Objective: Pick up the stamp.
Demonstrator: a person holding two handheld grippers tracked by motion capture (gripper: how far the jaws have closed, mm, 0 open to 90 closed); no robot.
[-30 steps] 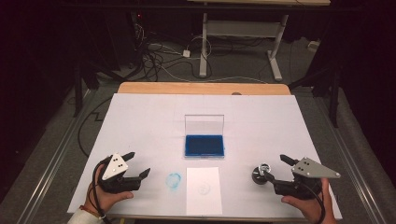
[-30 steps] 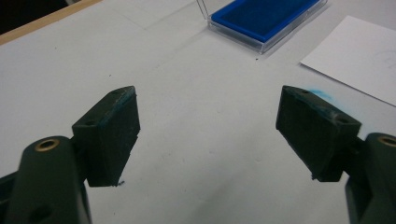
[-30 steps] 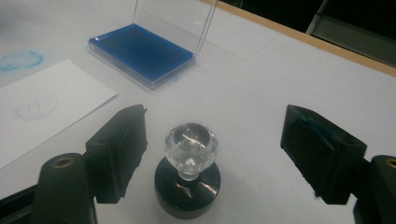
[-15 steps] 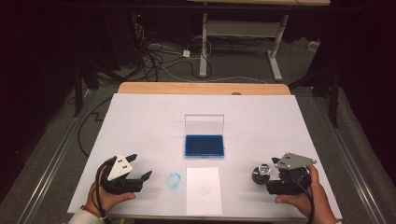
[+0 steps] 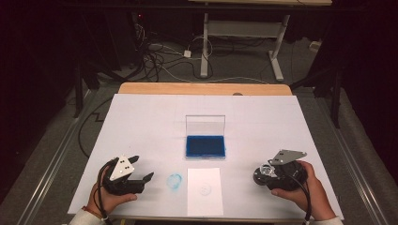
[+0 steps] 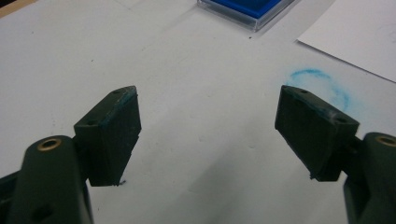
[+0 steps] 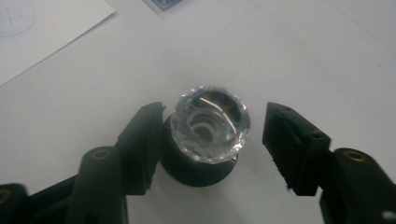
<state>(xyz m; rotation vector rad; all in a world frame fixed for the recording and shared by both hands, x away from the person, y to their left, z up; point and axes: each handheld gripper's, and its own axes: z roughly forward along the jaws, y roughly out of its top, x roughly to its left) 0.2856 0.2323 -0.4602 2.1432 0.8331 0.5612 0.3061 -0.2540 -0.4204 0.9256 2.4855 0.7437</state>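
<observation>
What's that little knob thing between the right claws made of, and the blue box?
The stamp looks like a clear faceted plastic or glass handle, glinting, on a matte black base, probably plastic or rubber. The ink pad seems blue felt or foam in a clear, glossy plastic case with its lid upright.

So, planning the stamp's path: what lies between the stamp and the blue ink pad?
Bare white table cover between stamp and ink pad, per the high view.

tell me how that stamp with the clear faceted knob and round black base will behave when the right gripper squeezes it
The stamp with the clear faceted knob and round black base looks hard and glossy, so it probably stays stiff but may slip. The right gripper has just been closing around it; one pad touches, the other stands apart, so it may get nudged sideways. Standing upright on a narrow base, it could tip.
</observation>
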